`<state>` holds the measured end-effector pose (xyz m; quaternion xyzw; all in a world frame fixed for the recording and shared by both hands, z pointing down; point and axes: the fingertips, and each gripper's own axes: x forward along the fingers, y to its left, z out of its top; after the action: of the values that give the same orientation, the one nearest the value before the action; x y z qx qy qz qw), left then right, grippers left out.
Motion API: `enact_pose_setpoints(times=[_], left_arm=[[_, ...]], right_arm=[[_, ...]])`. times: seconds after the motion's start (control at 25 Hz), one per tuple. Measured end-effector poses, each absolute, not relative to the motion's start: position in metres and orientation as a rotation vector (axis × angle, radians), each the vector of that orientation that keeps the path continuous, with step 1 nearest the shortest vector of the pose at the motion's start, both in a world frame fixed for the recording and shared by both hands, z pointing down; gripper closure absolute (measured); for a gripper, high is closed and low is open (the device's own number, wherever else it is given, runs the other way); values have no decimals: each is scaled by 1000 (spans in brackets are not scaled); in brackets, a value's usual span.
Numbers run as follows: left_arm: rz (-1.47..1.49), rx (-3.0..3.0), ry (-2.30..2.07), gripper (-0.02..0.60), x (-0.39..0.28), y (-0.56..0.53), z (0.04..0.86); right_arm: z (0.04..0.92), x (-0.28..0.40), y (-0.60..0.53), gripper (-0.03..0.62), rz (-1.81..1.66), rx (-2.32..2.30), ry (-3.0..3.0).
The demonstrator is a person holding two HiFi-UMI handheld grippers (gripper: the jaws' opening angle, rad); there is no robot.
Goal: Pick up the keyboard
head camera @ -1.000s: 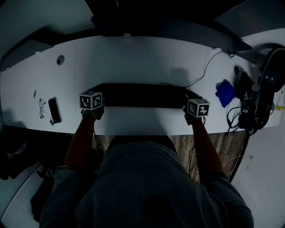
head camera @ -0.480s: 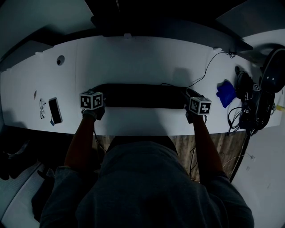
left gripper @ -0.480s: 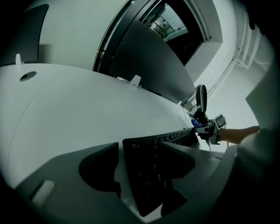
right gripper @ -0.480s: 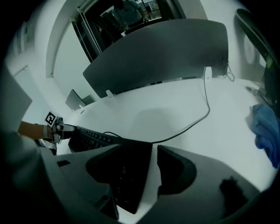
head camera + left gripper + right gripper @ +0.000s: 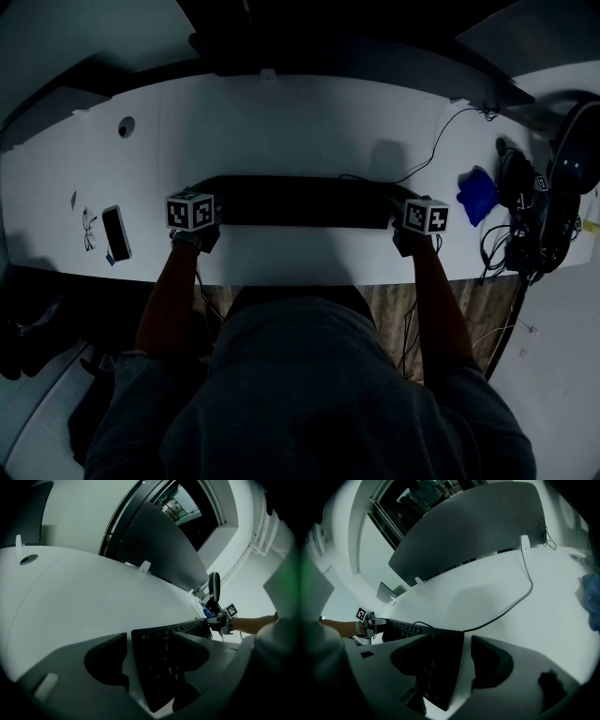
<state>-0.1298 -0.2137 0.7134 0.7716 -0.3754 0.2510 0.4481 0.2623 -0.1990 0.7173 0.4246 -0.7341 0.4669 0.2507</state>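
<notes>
Two tongs: the left tongs point(image 5: 149, 644) and right tongs point(image 5: 450, 641) are both spreading wider, with no pads pressing on anything.
Between jaws: each pair is straddling one short end of the keyboard point(image 5: 305, 202), left tongs at its left end, right tongs at its right.
Keyboard position: it is lying flat on the worktop point(image 5: 281, 122), near the front edge, straight ahead of the person.
Long axis: it is running left to right, from one pair of tongs to the other, and both hands are sitting equally near.
Judgement: the lift is depending on both pairs closing on the ends together.
Writing: key legends are showing too dark to read, and no brand is showing.
</notes>
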Motion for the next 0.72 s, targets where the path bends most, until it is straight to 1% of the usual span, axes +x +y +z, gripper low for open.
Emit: enact_pose_setpoints(times=[0.16, 0.32, 0.44, 0.56, 0.64, 0.72], left_arm=[[593, 1912, -933, 303, -127, -217, 711], [594, 1918, -926, 324, -124, -218, 712], [545, 1899, -899, 359, -123, -219, 711], [503, 1885, -892, 370, -124, -219, 711], [493, 1885, -884, 374, -125, -221, 710], [487, 1880, -874, 379, -124, -221, 711]], right_arm=[[718, 262, -199, 333, 1283, 1144, -2007], [716, 253, -197, 336, 1408, 1082, -2048], [715, 254, -199, 336, 1475, 1088, -2066], [715, 254, -198, 336, 1498, 1087, -2069], [716, 255, -200, 350, 1492, 1091, -2057], [718, 257, -200, 391, 1492, 1103, -2040]])
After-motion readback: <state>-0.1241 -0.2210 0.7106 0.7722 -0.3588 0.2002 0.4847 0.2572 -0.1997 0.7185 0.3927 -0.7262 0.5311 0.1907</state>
